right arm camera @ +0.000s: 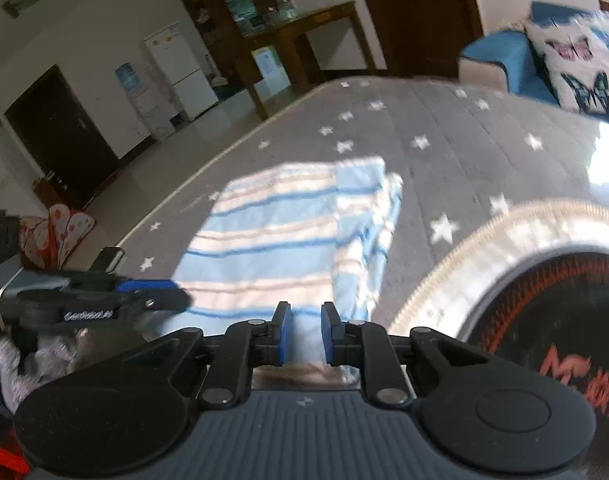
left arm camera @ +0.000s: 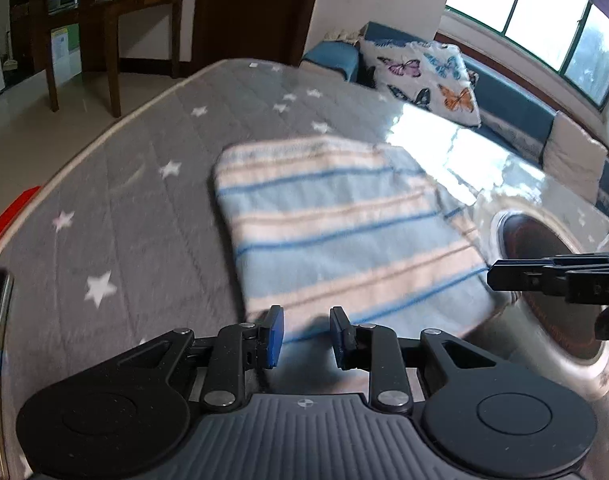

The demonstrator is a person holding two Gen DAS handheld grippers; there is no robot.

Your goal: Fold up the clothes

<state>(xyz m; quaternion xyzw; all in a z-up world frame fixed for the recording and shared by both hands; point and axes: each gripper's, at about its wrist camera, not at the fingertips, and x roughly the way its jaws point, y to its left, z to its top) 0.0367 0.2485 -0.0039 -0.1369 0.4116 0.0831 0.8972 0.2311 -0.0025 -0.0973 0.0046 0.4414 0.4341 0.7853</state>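
Observation:
A folded garment (left arm camera: 336, 232) with light blue, cream and dark blue stripes lies flat on a grey star-patterned mat (left arm camera: 116, 208). It also shows in the right wrist view (right arm camera: 288, 232), with a folded flap along its right side. My left gripper (left arm camera: 306, 336) is open and empty just above the garment's near edge. My right gripper (right arm camera: 306, 334) is open and empty over the near edge too. The right gripper's fingers (left arm camera: 544, 274) reach in from the right in the left wrist view. The left gripper (right arm camera: 104, 304) shows at the left in the right wrist view.
A round dark mat with a pale rim (right arm camera: 544, 312) lies right of the garment, also seen in the left wrist view (left arm camera: 544, 280). A blue sofa (left arm camera: 504, 96) with a butterfly cushion (left arm camera: 424, 76) stands behind. A wooden table (left arm camera: 116, 20) stands at the far left.

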